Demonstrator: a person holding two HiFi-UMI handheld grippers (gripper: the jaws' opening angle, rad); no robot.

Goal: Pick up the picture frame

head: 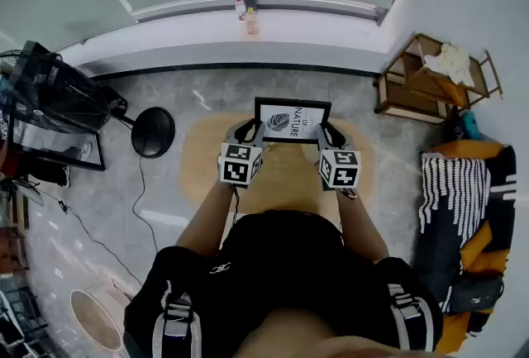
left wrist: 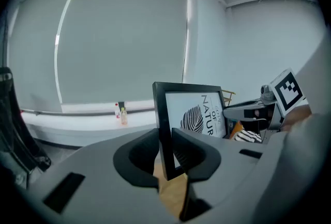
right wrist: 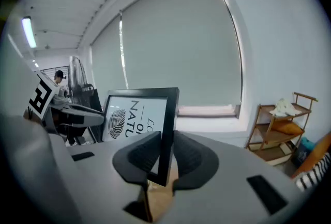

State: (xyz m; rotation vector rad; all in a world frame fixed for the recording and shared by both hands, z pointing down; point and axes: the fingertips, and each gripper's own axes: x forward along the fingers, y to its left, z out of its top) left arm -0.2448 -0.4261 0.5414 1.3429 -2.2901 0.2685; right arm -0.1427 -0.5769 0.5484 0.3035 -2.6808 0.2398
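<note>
A black picture frame (head: 292,119) with a white leaf print is held up in the air in front of the person, above a round tan rug (head: 207,166). My left gripper (head: 250,133) is shut on the frame's left side, my right gripper (head: 327,136) on its right side. In the left gripper view the frame's black edge (left wrist: 163,130) stands clamped between the two dark pads (left wrist: 192,151). The right gripper view shows the opposite edge (right wrist: 168,130) pinched the same way, with the print (right wrist: 132,117) facing left.
A black round stool (head: 153,131) stands left of the rug, a dark rack (head: 50,104) further left. A wooden shelf unit (head: 430,79) sits at the right wall, a striped cushion (head: 455,191) below it. Small bottles (head: 248,17) stand on the window sill.
</note>
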